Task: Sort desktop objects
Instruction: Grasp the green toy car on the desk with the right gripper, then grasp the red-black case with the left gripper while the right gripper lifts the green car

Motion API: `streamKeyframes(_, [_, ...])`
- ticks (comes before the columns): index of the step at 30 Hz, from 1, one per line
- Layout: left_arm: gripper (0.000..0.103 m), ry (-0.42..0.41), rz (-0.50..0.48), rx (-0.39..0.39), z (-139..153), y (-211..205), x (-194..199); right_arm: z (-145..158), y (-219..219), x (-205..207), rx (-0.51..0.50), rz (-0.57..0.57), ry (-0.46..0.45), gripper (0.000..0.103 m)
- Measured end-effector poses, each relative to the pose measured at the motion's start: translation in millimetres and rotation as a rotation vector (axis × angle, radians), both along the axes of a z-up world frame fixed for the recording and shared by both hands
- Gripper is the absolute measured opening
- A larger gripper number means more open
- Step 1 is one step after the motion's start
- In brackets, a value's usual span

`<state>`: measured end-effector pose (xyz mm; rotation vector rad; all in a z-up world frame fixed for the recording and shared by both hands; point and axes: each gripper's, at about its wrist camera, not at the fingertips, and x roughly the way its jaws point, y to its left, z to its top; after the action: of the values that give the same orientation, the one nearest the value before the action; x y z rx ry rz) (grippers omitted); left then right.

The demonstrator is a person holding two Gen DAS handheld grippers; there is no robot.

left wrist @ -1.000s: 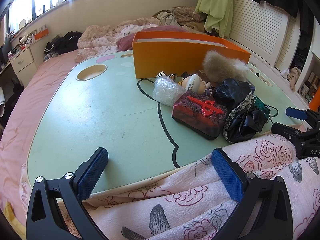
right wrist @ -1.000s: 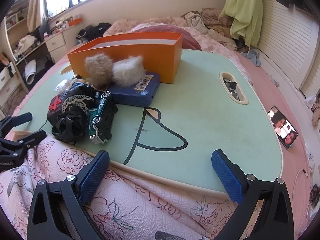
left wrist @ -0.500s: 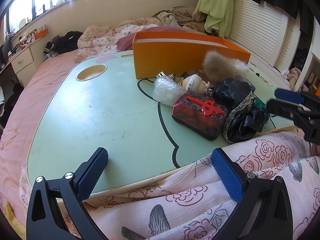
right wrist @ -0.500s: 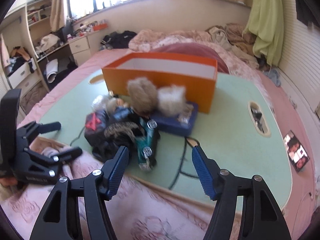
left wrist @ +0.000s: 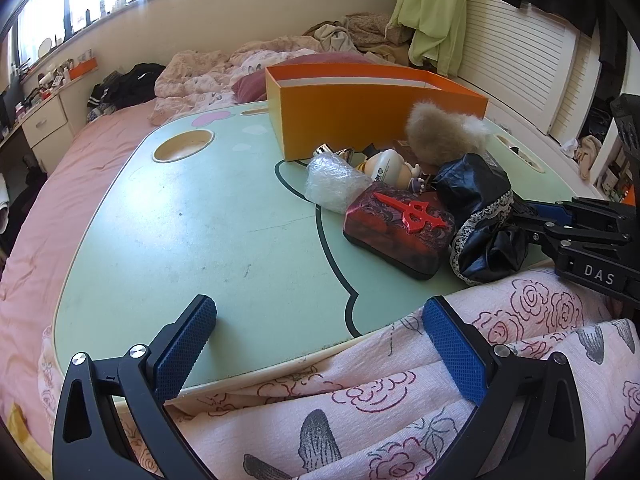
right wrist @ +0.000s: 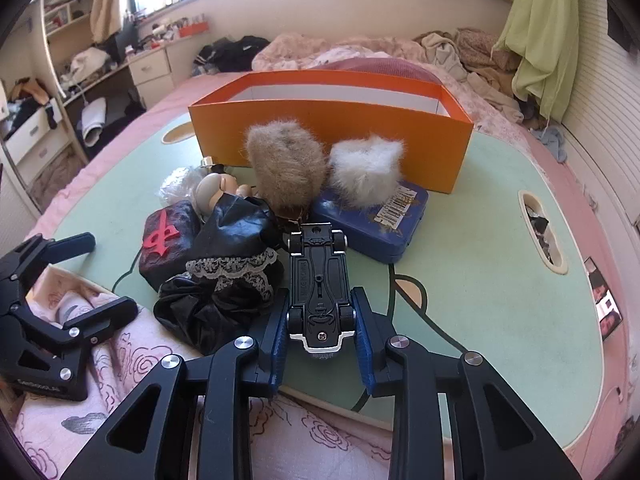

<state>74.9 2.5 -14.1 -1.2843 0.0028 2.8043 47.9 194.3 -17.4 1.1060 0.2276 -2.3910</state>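
Nearest in the right wrist view, low centre, the right claw (right wrist: 321, 334) has just been closing, and the toy car (right wrist: 319, 280) sits between its blue pads, wheels up, its black underside facing the camera. The pads look pressed on the car's flanks by the rear wheels, though a sliver of gap on the right side is hard to rule out. I'd judge the car small, stiff and light, a hard shell with smooth sides that could slip or pivot in a pinch so close to one end; a hold nearer mid-body would likely sit steadier. Its nose points up-frame toward the blue tin (right wrist: 372, 224).

At the bottom of the left wrist view, the left claw (left wrist: 320, 344) is spread wide and empty, hovering over the near edge of the green worktop (left wrist: 168, 216), where a pink rose-print quilt (left wrist: 360, 400) laps over the rim.

Left of the car lies soft black fabric with lace trim (right wrist: 224, 268), close enough to snag on a sideways move. Beyond it are the red-and-black case (right wrist: 168, 236) and two fur puffs (right wrist: 284, 160).

Farthest, across the upper middle, the orange box (right wrist: 328, 120) stands open-topped, its front wall a lip to clear. To the right, the worktop is largely bare, the easier lane.
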Motion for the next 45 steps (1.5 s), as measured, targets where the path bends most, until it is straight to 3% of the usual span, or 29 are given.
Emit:
streamKeyframes(5, [0.102, 0.002, 0.001, 0.002, 0.2, -0.1, -1.0, 11.9, 27.7, 11.8, -0.15, -0.028, 0.045, 0.028])
streamKeyframes(9, [0.102, 0.009, 0.008, 0.023, 1.5, -1.2, 0.5, 20.4, 38.3, 15.2, -0.206, -0.053, 0.07, 0.028])
streamKeyframes(18, [0.102, 0.05, 0.012, 0.062, 16.9, -1.6, 0.3, 28.2, 45.3, 13.4, -0.208, -0.059, 0.09, 0.028])
streamKeyframes(22, [0.102, 0.031, 0.029, 0.135, 24.1, -0.7, -10.1, 29.1, 47.6, 12.0, -0.214, -0.06, 0.091, 0.028])
streamKeyframes(27, [0.102, 0.023, 0.036, 0.149, 31.5, 9.0, -31.3, 29.0, 47.0, 11.1, -0.213, -0.057, 0.086, 0.028])
streamKeyframes(31, [0.096, -0.014, 0.054, 0.145, 29.5, 17.7, -54.1, 28.0, 47.0, 9.2, -0.21, -0.053, 0.078, 0.028])
streamKeyframes(33, [0.085, -0.053, 0.053, 0.126, 21.4, 24.4, -64.3, 27.6, 47.6, 9.2, -0.21, -0.053, 0.076, 0.028])
streamKeyframes(35, [0.066, -0.101, 0.057, 0.115, 10.0, 25.9, -67.5, 27.5, 48.2, 8.8, -0.211, -0.053, 0.074, 0.028])
streamKeyframes(36, [0.063, -0.119, 0.058, 0.118, 5.2, 25.5, -66.5, 27.2, 48.3, 9.1, -0.212, -0.053, 0.073, 0.028])
streamKeyframes(39, [0.055, -0.087, 0.06, 0.107, 4.6, 22.6, -52.2, 27.2, 48.0, 9.7, -0.212, -0.053, 0.072, 0.028])
streamKeyframes(41, [0.041, -0.071, 0.049, 0.091, 4.0, 21.3, -41.9, 27.3, 47.9, 9.8, -0.212, -0.054, 0.072, 0.028])
streamKeyframes(45, [0.041, -0.032, 0.026, 0.075, 5.6, 20.6, -27.3, 27.6, 48.9, 9.2, -0.217, -0.055, 0.072, 0.028])
